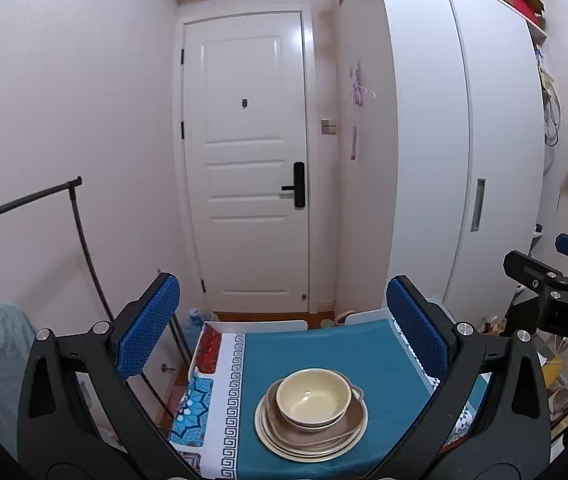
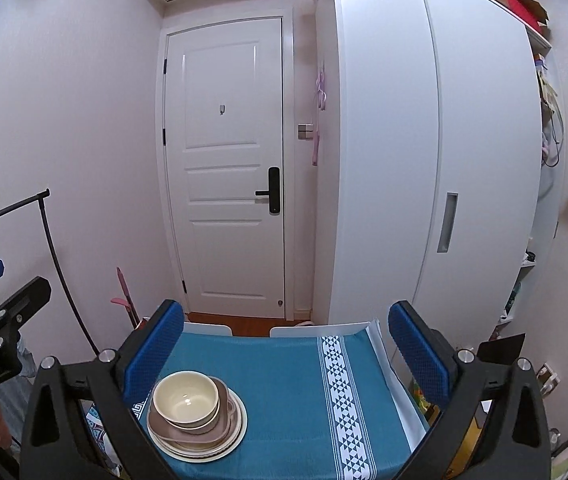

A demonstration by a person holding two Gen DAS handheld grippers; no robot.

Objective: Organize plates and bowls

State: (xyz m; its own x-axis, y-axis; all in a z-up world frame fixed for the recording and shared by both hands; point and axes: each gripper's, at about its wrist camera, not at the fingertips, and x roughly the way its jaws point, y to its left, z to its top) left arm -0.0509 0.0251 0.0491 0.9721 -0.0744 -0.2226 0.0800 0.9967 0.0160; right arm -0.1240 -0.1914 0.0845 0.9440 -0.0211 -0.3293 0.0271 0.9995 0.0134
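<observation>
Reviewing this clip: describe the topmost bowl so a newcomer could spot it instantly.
Find the teal tablecloth in front of the white door. One crockery stack sits on it. The cream bowl crowns that stack, deep and round, unlike the flat brown and cream plates beneath.

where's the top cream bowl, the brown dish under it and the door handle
cream bowl (image 1: 311, 397): left wrist view, on the inside of its bowl.
brown dish (image 1: 348, 426): left wrist view, on its flat right part beside the bowl.
door handle (image 2: 263, 193): right wrist view, on the black lever left of the lock plate.
</observation>
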